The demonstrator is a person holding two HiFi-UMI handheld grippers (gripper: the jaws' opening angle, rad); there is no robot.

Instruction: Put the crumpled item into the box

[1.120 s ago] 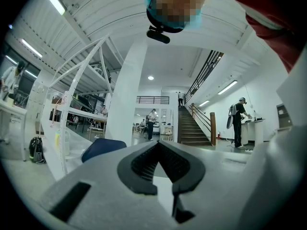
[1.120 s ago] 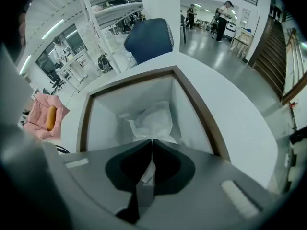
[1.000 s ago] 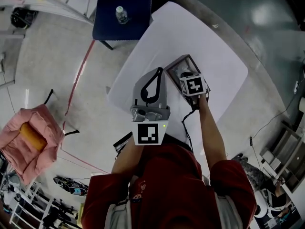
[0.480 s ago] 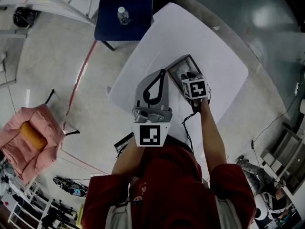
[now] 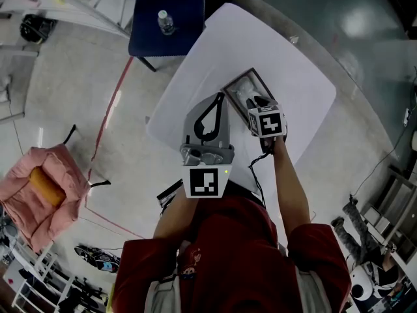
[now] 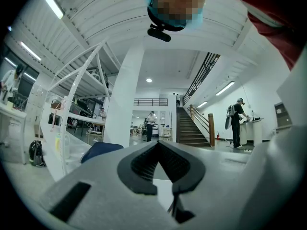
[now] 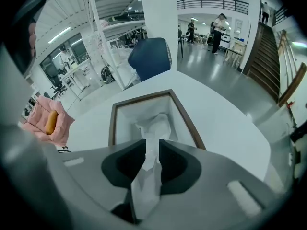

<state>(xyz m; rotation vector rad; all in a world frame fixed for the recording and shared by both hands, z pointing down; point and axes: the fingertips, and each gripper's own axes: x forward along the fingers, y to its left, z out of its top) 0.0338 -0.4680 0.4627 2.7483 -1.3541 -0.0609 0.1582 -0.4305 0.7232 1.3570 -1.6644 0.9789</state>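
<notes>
An open box with a brown rim (image 7: 111, 123) stands on the white table (image 5: 273, 51). In the right gripper view, white crumpled paper (image 7: 154, 126) lies partly in the box, and its tail runs back between the jaws. My right gripper (image 7: 152, 146) hangs over the box's near edge (image 5: 242, 83). Its jaws stand parted on either side of the paper and do not pinch it. In the head view the right gripper (image 5: 253, 103) sits over the box. My left gripper (image 5: 220, 100) is held up just left of the box, shut and empty, its tips (image 6: 156, 144) touching.
A blue chair (image 5: 166, 12) with a water bottle (image 5: 165, 21) on it stands at the table's far side. A pink cushioned seat (image 5: 39, 188) is on the floor far to the left. A black cable (image 5: 255, 168) trails from the right gripper.
Both grippers stay almost where they were, the right one still over the box. The head view has shifted slightly.
</notes>
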